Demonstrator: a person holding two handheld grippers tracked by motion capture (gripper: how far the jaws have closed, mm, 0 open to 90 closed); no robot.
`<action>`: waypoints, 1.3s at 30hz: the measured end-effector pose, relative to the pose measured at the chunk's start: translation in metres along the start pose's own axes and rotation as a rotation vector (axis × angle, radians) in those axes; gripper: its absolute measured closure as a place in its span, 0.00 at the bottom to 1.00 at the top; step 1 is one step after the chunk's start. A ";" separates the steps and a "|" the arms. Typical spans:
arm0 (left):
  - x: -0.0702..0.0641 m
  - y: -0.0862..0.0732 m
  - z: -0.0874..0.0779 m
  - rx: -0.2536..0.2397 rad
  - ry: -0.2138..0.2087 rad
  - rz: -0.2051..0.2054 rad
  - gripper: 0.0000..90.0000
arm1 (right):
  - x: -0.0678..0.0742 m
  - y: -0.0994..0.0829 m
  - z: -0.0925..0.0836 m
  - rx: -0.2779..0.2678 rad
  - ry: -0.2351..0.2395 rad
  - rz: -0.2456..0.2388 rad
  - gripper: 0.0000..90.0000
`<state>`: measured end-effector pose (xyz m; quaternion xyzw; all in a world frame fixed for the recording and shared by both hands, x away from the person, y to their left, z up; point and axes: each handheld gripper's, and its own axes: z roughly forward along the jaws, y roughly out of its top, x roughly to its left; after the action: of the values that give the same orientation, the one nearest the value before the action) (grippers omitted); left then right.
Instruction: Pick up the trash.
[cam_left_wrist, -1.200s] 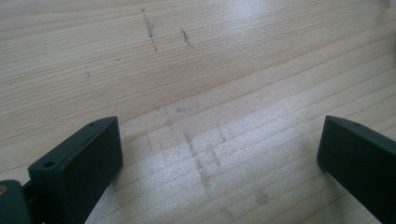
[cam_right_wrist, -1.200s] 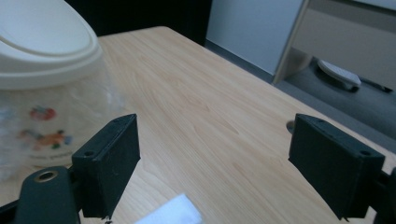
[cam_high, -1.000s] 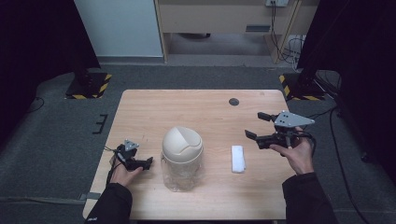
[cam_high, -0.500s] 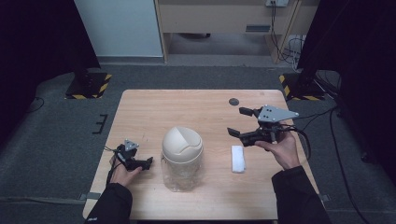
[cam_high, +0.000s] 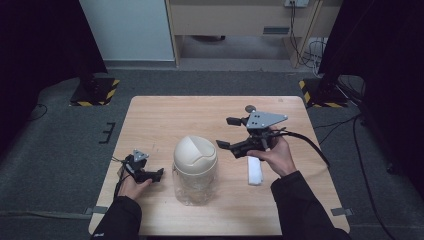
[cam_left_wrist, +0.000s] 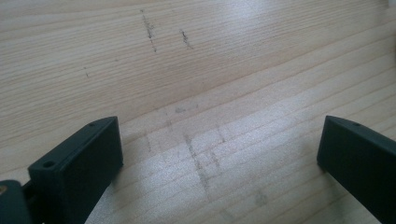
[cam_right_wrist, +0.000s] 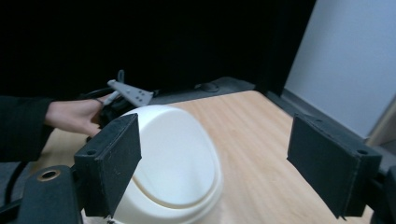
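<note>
The bin (cam_high: 194, 170) stands near the counter's (cam_high: 165, 115) front edge: a clear, thin body, likely light and easily tipped, under a smooth cream domed lid (cam_right_wrist: 173, 158). The left tool (cam_high: 148, 174), jaws apart, rests beside it. Farther back the right tool (cam_high: 228, 133), jaws wide, nears the lid; grip its rim, since the dome looks slippery.

Right gripper view: the bin's cream lid (cam_right_wrist: 177, 158) runs off the bottom edge, partly behind the near jaw.
</note>
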<state>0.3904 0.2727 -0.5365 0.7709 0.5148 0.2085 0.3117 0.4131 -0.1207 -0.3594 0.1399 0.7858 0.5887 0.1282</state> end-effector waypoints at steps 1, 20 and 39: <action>0.000 0.000 0.000 0.000 0.000 0.000 0.00 | 0.000 0.000 0.000 0.000 0.000 0.000 0.20; 0.000 0.000 0.000 0.000 0.000 0.000 0.00 | 0.030 -0.043 0.041 0.175 0.134 0.020 0.23; 0.000 0.000 0.000 0.000 0.000 0.000 0.00 | 0.034 -0.050 0.054 0.173 0.167 0.073 0.22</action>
<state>0.3904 0.2727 -0.5366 0.7708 0.5148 0.2086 0.3119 0.3982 -0.0740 -0.4238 0.1295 0.8359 0.5326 0.0282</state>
